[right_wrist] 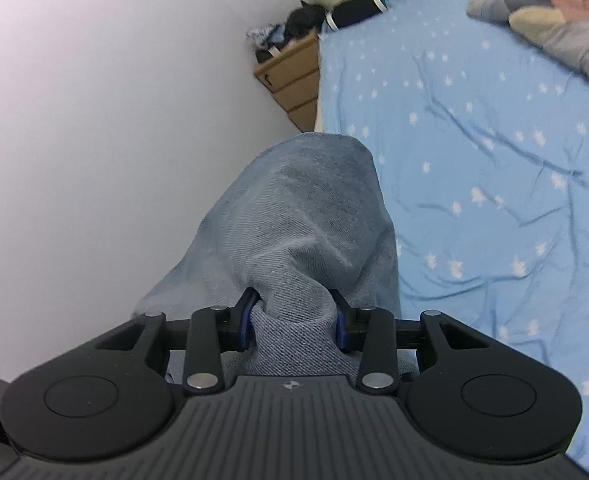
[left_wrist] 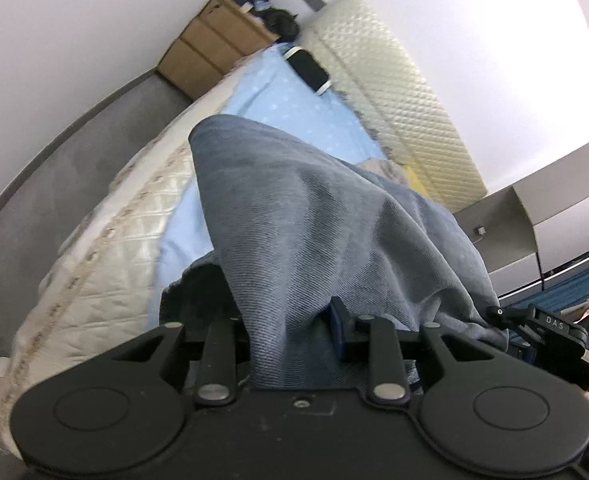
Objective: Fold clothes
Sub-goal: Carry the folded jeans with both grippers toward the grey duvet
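Clearly, the denim garment (right_wrist: pixel 294 216) is held off the bed, bunched and draped forward over both tools rather than lying flat on the blue starred sheet (right_wrist: pixel 474 152). On the right gripper (right_wrist: pixel 294 316), a thick twisted wad of cloth is pinched between the blue pads (right_wrist: pixel 245 320), which are closed on it. On the left gripper (left_wrist: pixel 294 328), cloth is seen running down between the fingers, and only one blue pad (left_wrist: pixel 337 328) shows; the jaws are judged to be closed on the denim, though the near pad is hidden by fabric.

Slippage could be expected from here: heavy denim gathered in a lump may be pulled out of a narrow pinch by its own hanging weight, most likely on the left, where the bite cannot be checked. An uneven fold could also be produced, since neither seam nor hem is visible and the grips sit on bunched cloth. The phone (left_wrist: pixel 308 70) near the quilted headboard (left_wrist: pixel 394 104) and the clothes pile (right_wrist: pixel 554 12) could be caught if the garment is swung down carelessly.
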